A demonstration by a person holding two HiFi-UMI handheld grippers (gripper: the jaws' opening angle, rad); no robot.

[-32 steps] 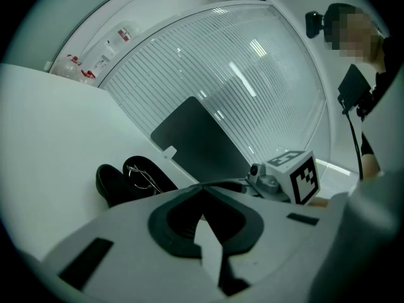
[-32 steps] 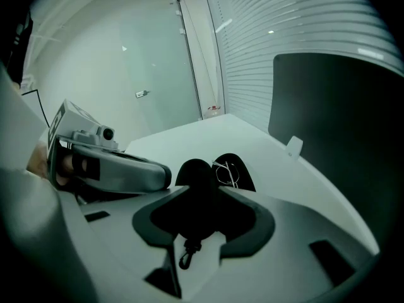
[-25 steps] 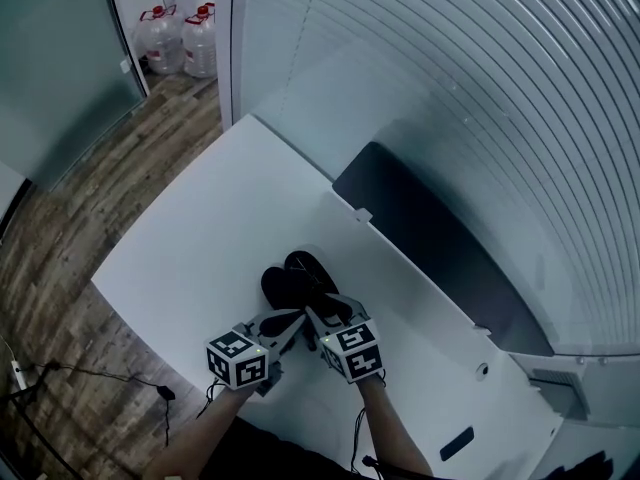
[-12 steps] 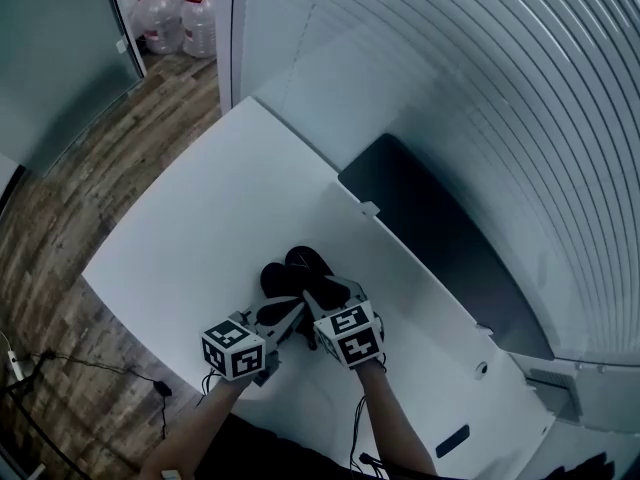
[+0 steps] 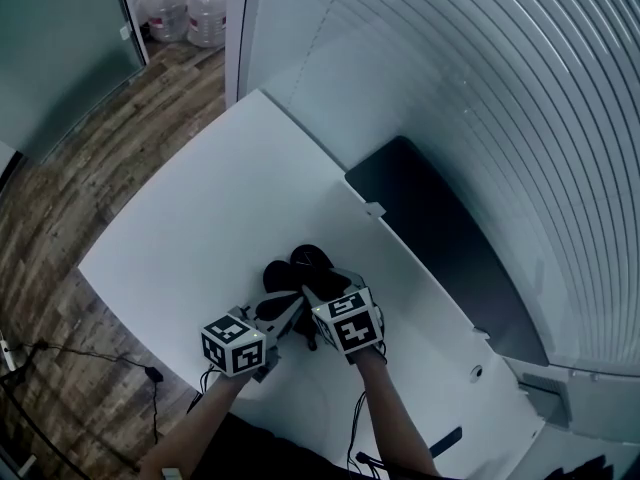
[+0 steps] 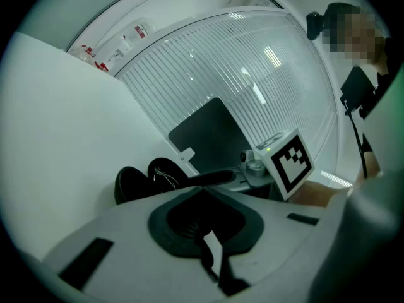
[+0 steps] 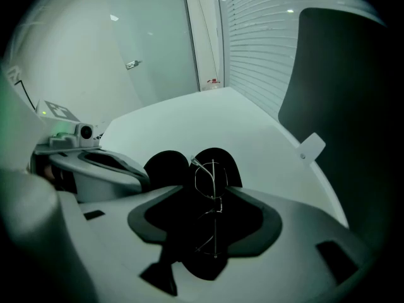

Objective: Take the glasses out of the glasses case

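The black glasses case (image 5: 305, 266) lies open on the white table (image 5: 200, 228), its two halves side by side. Thin wire-framed glasses (image 7: 211, 182) rest in the right half (image 7: 221, 160); the glasses (image 6: 165, 177) also show faintly in the left gripper view. My right gripper (image 5: 318, 286) points steeply down over the case. Its jaws are opening and stand wide on either side of the glasses without pressing on them. My left gripper (image 5: 283, 308) sits at the case's near left edge with its jaws closed together (image 6: 201, 188). Whether they pinch the case rim is hidden.
A dark flat panel (image 5: 430, 238) lies along the table's far side by the slatted blind, with a small white tab (image 5: 375, 209) at its corner. The table's left edge (image 5: 130, 298) drops to a wooden floor with cables. Water jugs (image 5: 190, 13) stand far back.
The right gripper has tipped down a little further over the open case. The left gripper has stayed by the case's edge.
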